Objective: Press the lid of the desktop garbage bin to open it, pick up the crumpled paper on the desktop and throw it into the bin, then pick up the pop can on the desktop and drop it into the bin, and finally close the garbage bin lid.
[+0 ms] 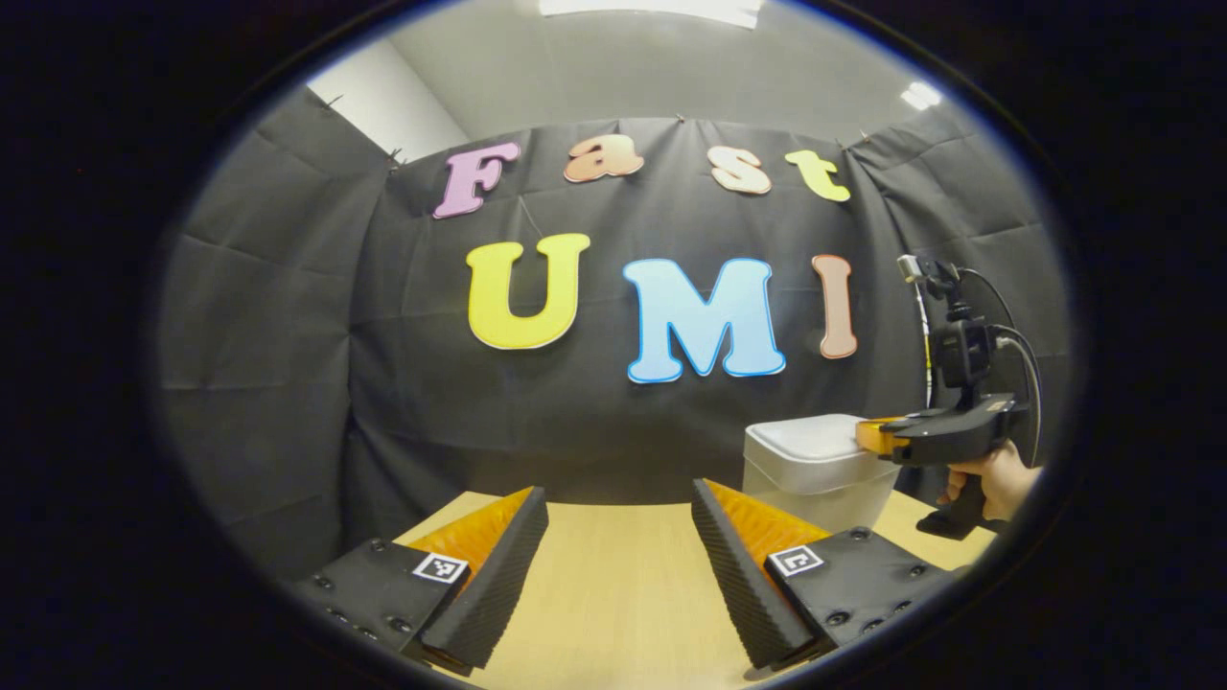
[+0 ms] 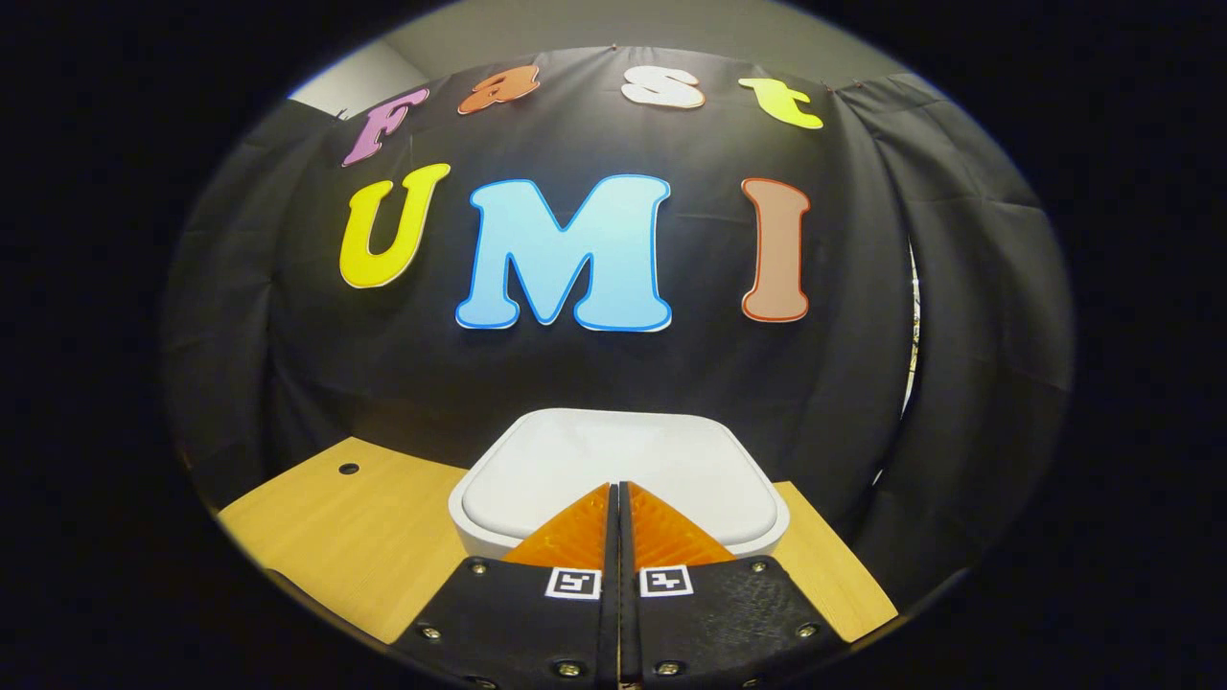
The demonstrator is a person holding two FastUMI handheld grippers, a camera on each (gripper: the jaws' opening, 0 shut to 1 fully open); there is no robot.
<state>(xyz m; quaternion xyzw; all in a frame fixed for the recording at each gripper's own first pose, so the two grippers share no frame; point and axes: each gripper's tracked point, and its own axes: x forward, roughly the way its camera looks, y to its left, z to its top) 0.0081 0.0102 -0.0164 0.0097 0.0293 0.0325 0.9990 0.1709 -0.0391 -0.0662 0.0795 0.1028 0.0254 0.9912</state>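
Left gripper (image 1: 618, 537): its two fingers stand wide apart with nothing between them, only bare tabletop showing in the gap.
Table (image 1: 613, 594): pale wood with a fine grain, running forward from the left gripper's jaws to the foot of the black cloth wall (image 1: 288, 364); in the right gripper view a small dark hole (image 2: 348, 469) sits in the wood, left of and beyond the shut jaws.
Room: black cloth hangs in creased panels around the back and sides of the booth; above it a grey ceiling with a bright light strip (image 1: 652, 8) and a white wall section at upper left.
Garbage bin (image 1: 815, 470): white, lid down, standing on the table beyond and to the right of the left gripper's right finger.
Bin lid (image 2: 613, 460): smooth, rounded-square, closed, lying directly ahead of and under the right gripper's tips.
Right gripper (image 2: 618, 522): fingers pressed together, holding nothing, tips over the near edge of the lid; whether they touch it I cannot tell.
Hand (image 1: 1002, 479): grips the right gripper's handle, right of the bin.
Cables (image 1: 1021, 355): loop behind that gripper's camera mount.
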